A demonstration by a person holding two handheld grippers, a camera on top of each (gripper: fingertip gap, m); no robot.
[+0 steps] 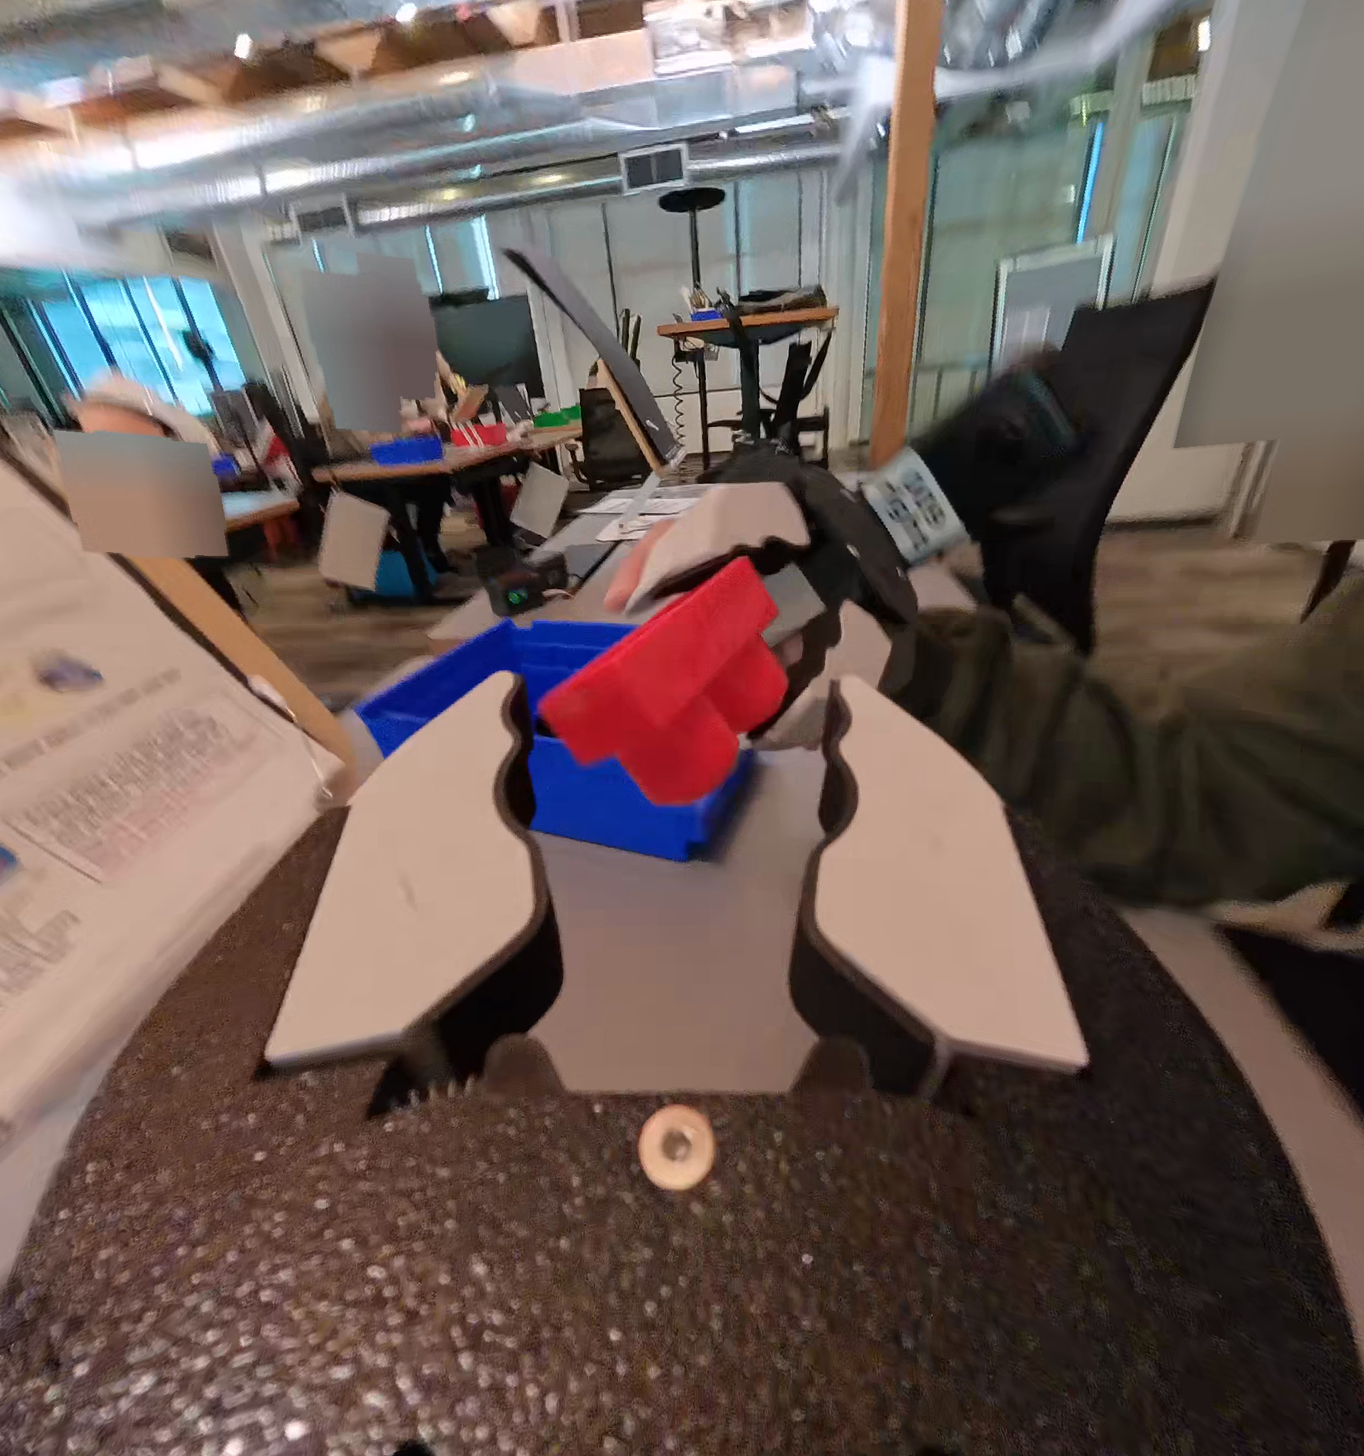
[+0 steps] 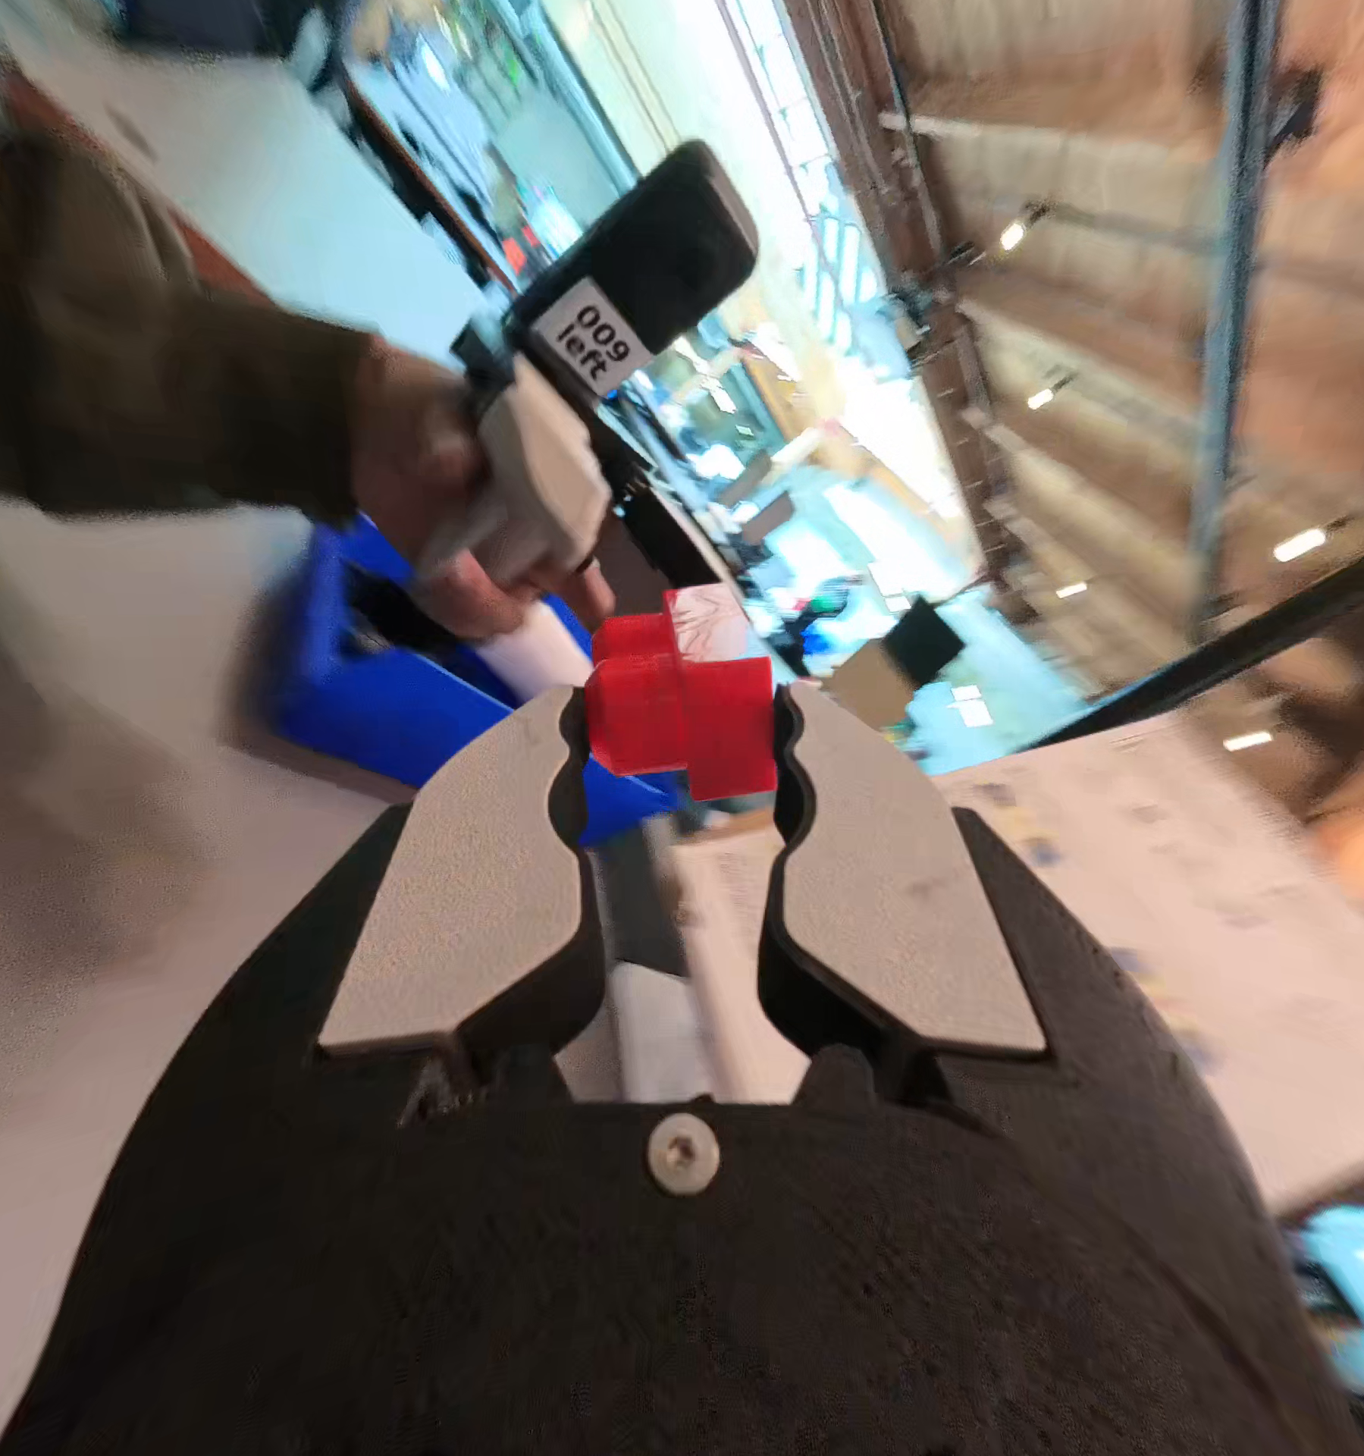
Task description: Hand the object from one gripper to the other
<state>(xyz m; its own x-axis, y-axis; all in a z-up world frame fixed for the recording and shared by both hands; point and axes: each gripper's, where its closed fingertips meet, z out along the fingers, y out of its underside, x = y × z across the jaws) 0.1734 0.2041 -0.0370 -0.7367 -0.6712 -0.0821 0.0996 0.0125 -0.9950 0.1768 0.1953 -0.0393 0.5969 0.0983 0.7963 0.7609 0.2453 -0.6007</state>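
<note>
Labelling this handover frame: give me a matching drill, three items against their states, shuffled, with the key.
Items
1. left hand-held gripper
2. right hand-held gripper
3. blue bin

States
A. shut on the red block
B. resting on the grey tabletop, behind and below the block
C. open, nothing between its fingers, facing the block

Pairs: 1-C, 2-A, 3-B
</note>
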